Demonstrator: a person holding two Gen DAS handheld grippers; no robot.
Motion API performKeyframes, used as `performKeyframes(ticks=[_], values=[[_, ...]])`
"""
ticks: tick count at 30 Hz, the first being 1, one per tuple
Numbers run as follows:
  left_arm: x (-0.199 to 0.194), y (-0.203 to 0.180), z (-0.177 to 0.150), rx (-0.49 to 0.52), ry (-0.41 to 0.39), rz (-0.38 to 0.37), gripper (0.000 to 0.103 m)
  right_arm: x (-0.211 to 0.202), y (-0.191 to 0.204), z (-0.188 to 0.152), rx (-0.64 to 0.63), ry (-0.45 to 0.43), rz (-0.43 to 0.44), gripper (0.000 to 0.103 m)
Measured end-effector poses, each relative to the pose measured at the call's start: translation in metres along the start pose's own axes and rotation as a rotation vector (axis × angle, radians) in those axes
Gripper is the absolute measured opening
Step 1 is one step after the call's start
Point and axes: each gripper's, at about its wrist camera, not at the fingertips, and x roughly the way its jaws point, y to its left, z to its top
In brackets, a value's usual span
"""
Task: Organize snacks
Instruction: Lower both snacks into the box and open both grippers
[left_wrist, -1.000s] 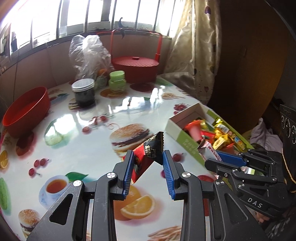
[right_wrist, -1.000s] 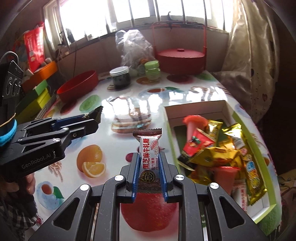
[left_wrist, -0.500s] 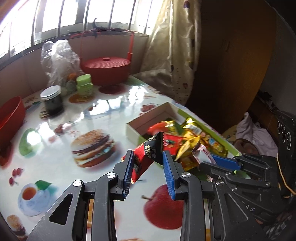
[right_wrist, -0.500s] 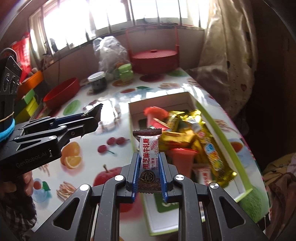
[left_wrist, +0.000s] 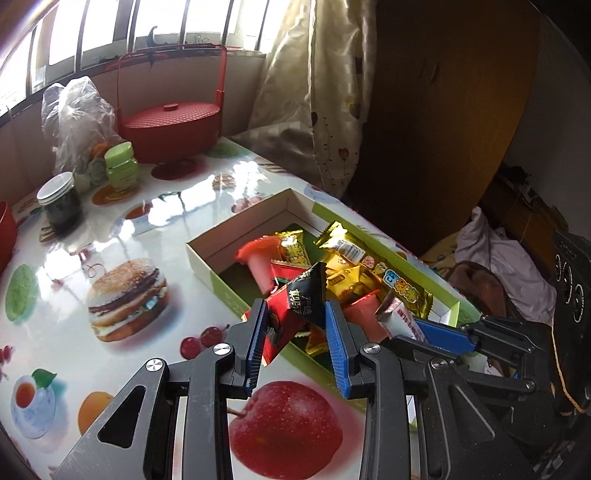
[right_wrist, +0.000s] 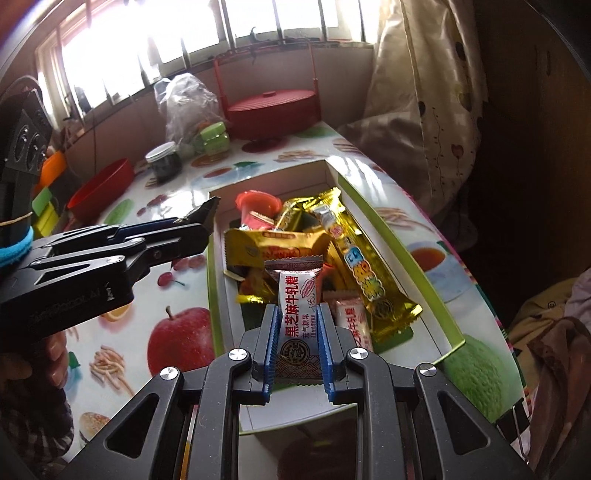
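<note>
The left gripper (left_wrist: 295, 325) has its fingers (left_wrist: 338, 350) squeezed on a red and black snack packet (left_wrist: 291, 314). The right gripper (right_wrist: 297, 336) has its fingers (right_wrist: 269, 350) tight on a white candy (right_wrist: 297, 314). Both snacks hang above the green box (right_wrist: 417, 266) full of snacks (right_wrist: 280, 247) on the worktop (left_wrist: 110, 236).

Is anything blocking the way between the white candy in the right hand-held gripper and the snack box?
Nothing visible does. The white candy, clamped in the right hand-held gripper, hangs over the open snack box, with only loose snacks below.
</note>
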Motion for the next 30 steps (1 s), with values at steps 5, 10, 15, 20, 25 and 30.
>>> performKeyframes(ticks=[5, 10, 15, 20, 25, 30], values=[[0.006, -0.005, -0.001, 0.001, 0.012, -0.003, 0.033, 0.001, -0.003, -0.004, 0.009, 0.004, 0.001, 0.019], [0.01, -0.009, -0.005, -0.006, 0.02, -0.014, 0.033, 0.0, -0.009, -0.006, 0.021, 0.001, -0.022, 0.019], [0.015, -0.013, -0.008, -0.008, 0.033, -0.009, 0.033, 0.004, -0.014, -0.008, 0.032, 0.006, -0.036, 0.019], [0.016, -0.014, -0.008, -0.008, 0.035, -0.01, 0.033, 0.006, -0.014, -0.008, 0.04, 0.009, -0.036, 0.019], [0.017, -0.014, -0.008, -0.005, 0.034, -0.016, 0.033, 0.007, -0.015, -0.009, 0.042, 0.005, -0.036, 0.019], [0.017, -0.015, -0.011, -0.003, 0.033, -0.024, 0.033, 0.007, -0.013, -0.01, 0.036, 0.01, -0.041, 0.024]])
